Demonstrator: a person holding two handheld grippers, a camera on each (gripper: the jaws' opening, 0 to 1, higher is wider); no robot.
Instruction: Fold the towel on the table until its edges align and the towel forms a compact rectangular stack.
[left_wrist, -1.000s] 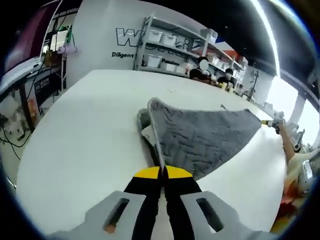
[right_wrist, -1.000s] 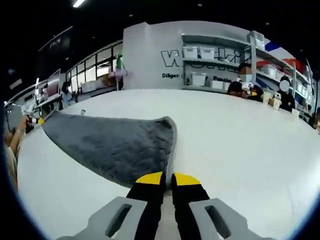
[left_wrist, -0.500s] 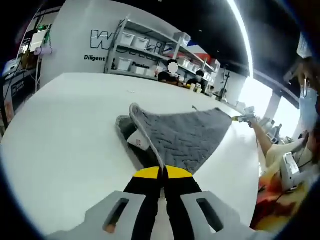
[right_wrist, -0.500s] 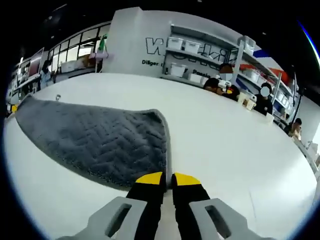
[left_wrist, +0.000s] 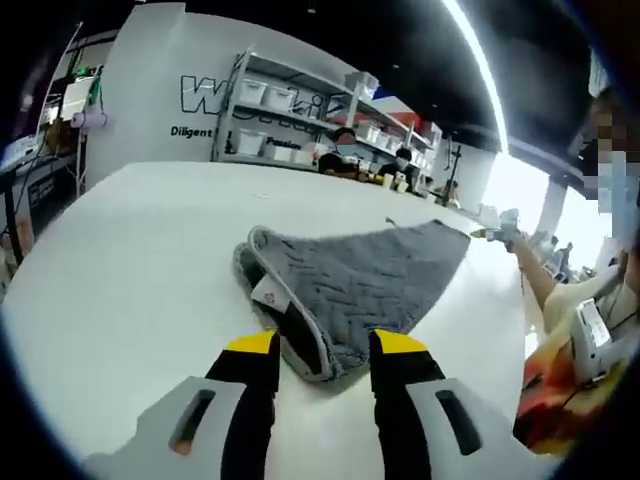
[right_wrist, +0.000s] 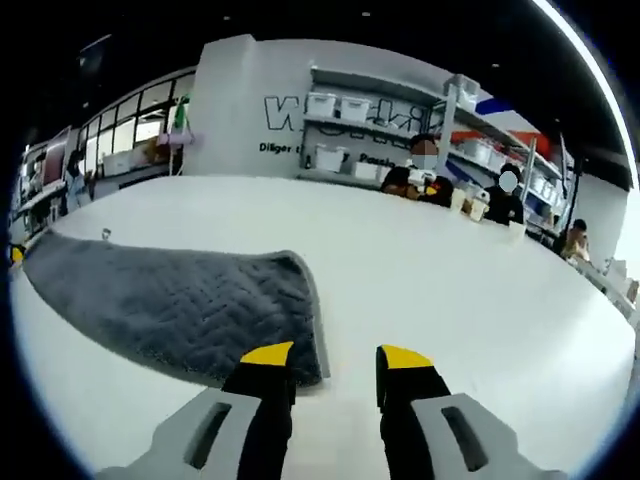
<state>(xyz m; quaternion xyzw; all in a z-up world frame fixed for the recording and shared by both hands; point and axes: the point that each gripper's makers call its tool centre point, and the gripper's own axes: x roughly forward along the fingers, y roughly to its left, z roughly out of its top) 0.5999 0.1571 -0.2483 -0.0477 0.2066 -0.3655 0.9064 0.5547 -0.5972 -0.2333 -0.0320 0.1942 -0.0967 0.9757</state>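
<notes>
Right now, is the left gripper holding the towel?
No, the left gripper is open, and the towel lies flat on the table.

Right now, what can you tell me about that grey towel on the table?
The grey towel is a soft cloth stitched in a zigzag quilted pattern with a paler bound hem. It lies folded over itself on the white table, a small white label showing at the folded corner. Both tools, left and right, are open at its near edge, gripping nothing.
</notes>
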